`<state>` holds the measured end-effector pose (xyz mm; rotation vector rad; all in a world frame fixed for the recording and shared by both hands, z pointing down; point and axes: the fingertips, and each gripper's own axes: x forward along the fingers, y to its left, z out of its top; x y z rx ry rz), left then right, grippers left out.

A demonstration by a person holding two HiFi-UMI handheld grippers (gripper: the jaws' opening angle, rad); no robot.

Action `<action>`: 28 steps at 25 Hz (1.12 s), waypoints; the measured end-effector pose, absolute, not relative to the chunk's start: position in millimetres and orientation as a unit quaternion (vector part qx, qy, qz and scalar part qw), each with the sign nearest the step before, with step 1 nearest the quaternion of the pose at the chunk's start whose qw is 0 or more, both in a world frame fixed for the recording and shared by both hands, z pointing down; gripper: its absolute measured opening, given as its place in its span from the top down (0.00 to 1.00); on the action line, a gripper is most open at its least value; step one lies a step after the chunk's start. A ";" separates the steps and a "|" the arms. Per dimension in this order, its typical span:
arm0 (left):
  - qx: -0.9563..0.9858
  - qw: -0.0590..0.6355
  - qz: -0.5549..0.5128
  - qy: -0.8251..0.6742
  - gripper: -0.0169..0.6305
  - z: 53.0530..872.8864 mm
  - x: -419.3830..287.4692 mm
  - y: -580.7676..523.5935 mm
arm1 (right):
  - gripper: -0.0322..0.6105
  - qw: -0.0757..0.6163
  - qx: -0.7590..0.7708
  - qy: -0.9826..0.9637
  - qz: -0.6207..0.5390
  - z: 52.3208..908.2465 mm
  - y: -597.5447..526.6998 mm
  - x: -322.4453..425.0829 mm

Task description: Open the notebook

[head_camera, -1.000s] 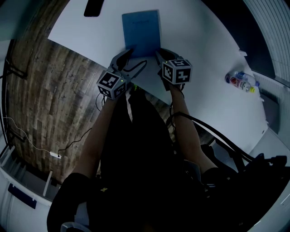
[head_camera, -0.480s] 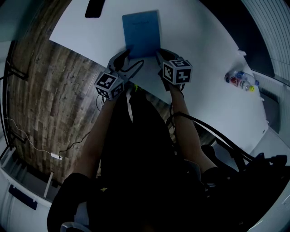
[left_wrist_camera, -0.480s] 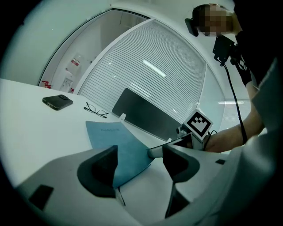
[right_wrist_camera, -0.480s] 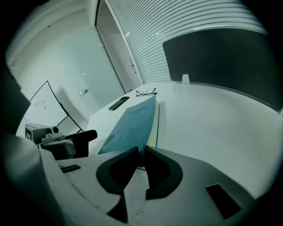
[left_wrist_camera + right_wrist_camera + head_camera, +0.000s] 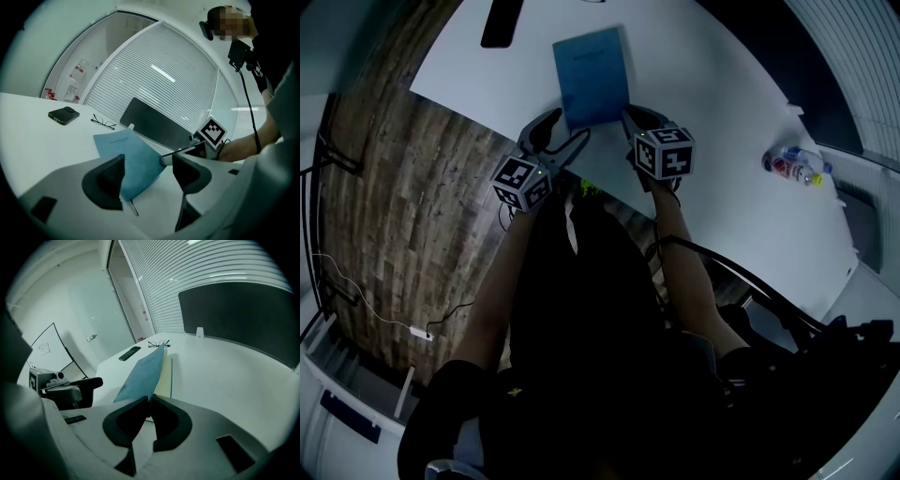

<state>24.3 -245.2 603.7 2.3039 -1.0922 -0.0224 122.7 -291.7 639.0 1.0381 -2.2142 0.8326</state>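
Overhead, in the head view, the blue notebook (image 5: 592, 75) lies on the white table (image 5: 722, 141) with both tools at its near edge. The likely trouble is that the whole book lifts or slides along with the cover, since nothing here clearly pins the pages down. The left tool (image 5: 562, 133) stands spread at the near left corner and the right tool (image 5: 630, 116) meets the near right corner. In the left gripper view the risk reads the same: unless the left tool presses on the book, a pull from the right could drag it across the table, where a phone (image 5: 63, 115) and glasses (image 5: 103, 123) lie beyond. The left tool's jaws stand wide apart with the notebook's near corner between them, gripping nothing, and whether a pad touches the paper I cannot tell. In the right gripper view the thin cover (image 5: 140, 373) could slip out of the pinch, or crease if swung too fast, because only its corner is caught. The right tool's jaws have just been closing and are now almost together on that corner, holding the cover raised off the cream pages (image 5: 164, 378) beneath.
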 end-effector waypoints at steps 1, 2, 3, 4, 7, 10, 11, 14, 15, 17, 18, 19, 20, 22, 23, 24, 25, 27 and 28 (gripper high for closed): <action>0.865 0.292 -0.009 -0.409 0.49 601.9 24.3 -244.0 | 0.91 0.275 0.387 -0.825 0.308 636.5 -291.4 122.1; 0.865 0.292 -0.009 -0.408 0.49 601.3 23.9 -243.0 | 0.91 0.274 0.388 -0.825 0.306 634.9 -291.4 121.1; 0.865 0.292 -0.009 -0.408 0.49 600.9 23.3 -242.0 | 0.91 0.274 0.388 -0.826 0.304 633.5 -291.4 119.9; 0.865 0.293 -0.010 -0.406 0.49 600.4 22.7 -240.9 | 0.91 0.273 0.388 -0.827 0.302 631.8 -291.3 118.6; 0.867 0.293 -0.010 -0.403 0.49 596.6 21.0 -236.6 | 0.91 0.273 0.388 -0.830 0.292 624.1 -289.8 114.5; 0.868 0.291 -0.011 -0.402 0.49 591.0 17.0 -233.8 | 0.91 0.274 0.388 -0.834 0.281 615.3 -288.1 109.9; 0.868 0.290 -0.012 -0.402 0.49 589.2 15.2 -233.2 | 0.91 0.274 0.388 -0.835 0.277 612.5 -287.7 108.1; 0.869 0.287 -0.013 -0.402 0.49 584.2 9.8 -230.8 | 0.91 0.274 0.388 -0.839 0.267 604.7 -285.9 102.4; 0.870 0.286 -0.014 -0.402 0.49 582.6 7.9 -229.8 | 0.91 0.274 0.387 -0.840 0.264 602.1 -285.2 100.4; 0.870 0.284 -0.016 -0.402 0.49 579.2 4.1 -227.8 | 0.92 0.272 0.387 -0.842 0.259 596.8 -283.8 96.3; 0.870 0.284 -0.017 -0.402 0.49 577.6 2.0 -226.9 | 0.92 0.272 0.386 -0.843 0.258 594.4 -283.3 94.1; 0.870 0.283 -0.017 -0.402 0.49 576.4 -0.1 -225.9 | 0.92 0.271 0.385 -0.844 0.256 592.3 -282.9 91.9; 0.871 0.282 -0.018 -0.402 0.49 575.2 -2.3 -224.9 | 0.92 0.270 0.385 -0.845 0.255 590.3 -282.3 89.6; 0.871 0.281 -0.020 -0.403 0.49 572.2 -6.6 -222.4 | 0.92 0.269 0.384 -0.847 0.252 586.1 -280.6 85.0; 0.870 0.281 -0.022 -0.404 0.49 570.3 -8.8 -221.1 | 0.92 0.269 0.383 -0.848 0.250 584.1 -279.4 82.8; 0.869 0.281 -0.025 -0.406 0.49 568.4 -11.1 -219.8 | 0.92 0.269 0.382 -0.849 0.247 582.2 -278.3 80.6; 0.868 0.281 -0.029 -0.409 0.49 566.7 -13.5 -218.5 | 0.92 0.268 0.382 -0.850 0.245 580.4 -277.4 78.5; 0.866 0.281 -0.033 -0.412 0.49 564.5 -18.3 -216.1 | 0.92 0.267 0.382 -0.851 0.241 577.4 -276.6 74.1; 0.866 0.281 -0.034 -0.412 0.49 563.6 -20.5 -214.8 | 0.92 0.266 0.383 -0.852 0.240 575.8 -276.5 72.0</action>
